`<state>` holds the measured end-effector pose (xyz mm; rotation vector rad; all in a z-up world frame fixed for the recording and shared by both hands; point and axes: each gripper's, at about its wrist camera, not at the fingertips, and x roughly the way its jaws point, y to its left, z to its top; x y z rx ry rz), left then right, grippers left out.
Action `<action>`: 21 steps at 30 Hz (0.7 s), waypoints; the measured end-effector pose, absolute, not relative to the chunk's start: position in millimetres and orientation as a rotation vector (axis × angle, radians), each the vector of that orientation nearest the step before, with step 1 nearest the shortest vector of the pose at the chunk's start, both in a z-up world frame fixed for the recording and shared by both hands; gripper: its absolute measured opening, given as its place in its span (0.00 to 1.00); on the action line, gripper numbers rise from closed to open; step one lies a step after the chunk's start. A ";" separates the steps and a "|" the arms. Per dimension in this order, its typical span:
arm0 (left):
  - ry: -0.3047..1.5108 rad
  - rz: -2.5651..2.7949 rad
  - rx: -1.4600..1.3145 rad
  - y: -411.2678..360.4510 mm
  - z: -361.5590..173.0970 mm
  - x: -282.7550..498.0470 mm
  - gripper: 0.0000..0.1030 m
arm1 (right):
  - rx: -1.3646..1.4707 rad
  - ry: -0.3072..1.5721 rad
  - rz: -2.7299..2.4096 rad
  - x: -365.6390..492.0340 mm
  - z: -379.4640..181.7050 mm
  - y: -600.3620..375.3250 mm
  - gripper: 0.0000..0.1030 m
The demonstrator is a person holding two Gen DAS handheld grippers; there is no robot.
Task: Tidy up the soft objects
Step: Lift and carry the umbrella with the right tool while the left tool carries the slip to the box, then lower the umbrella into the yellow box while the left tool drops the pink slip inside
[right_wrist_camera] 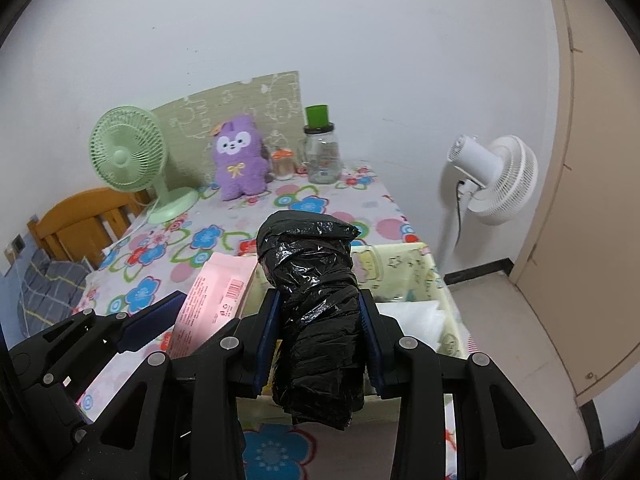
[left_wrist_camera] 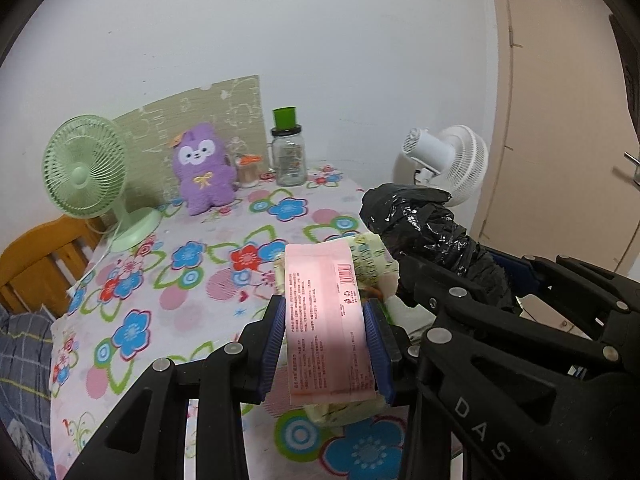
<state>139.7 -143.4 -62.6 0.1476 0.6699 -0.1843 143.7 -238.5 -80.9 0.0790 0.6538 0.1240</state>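
Observation:
My left gripper [left_wrist_camera: 325, 312] is shut on a pink tissue pack [left_wrist_camera: 322, 316], held above the flowered table; the pack also shows at the left of the right wrist view, pink tissue pack [right_wrist_camera: 212, 300]. My right gripper [right_wrist_camera: 318, 312] is shut on a roll of black plastic bags [right_wrist_camera: 316, 300], seen from the left wrist as a black roll [left_wrist_camera: 424, 228] beside the pink pack. Under both lies a pale yellow fabric storage box [right_wrist_camera: 404, 268] with a white soft item [right_wrist_camera: 416, 316] inside. A purple plush toy [left_wrist_camera: 204, 168] sits upright at the back of the table.
A green desk fan [left_wrist_camera: 86, 172] stands at the back left and a glass jar with a green lid [left_wrist_camera: 289, 152] beside the plush. A white floor fan [right_wrist_camera: 496, 176] stands off the table's right edge. A wooden bed frame [right_wrist_camera: 80, 224] lies to the left.

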 end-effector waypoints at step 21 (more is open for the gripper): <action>0.727 -0.239 0.166 -179.6 -93.0 181.9 0.41 | 0.099 0.709 0.075 172.3 -107.0 -271.5 0.40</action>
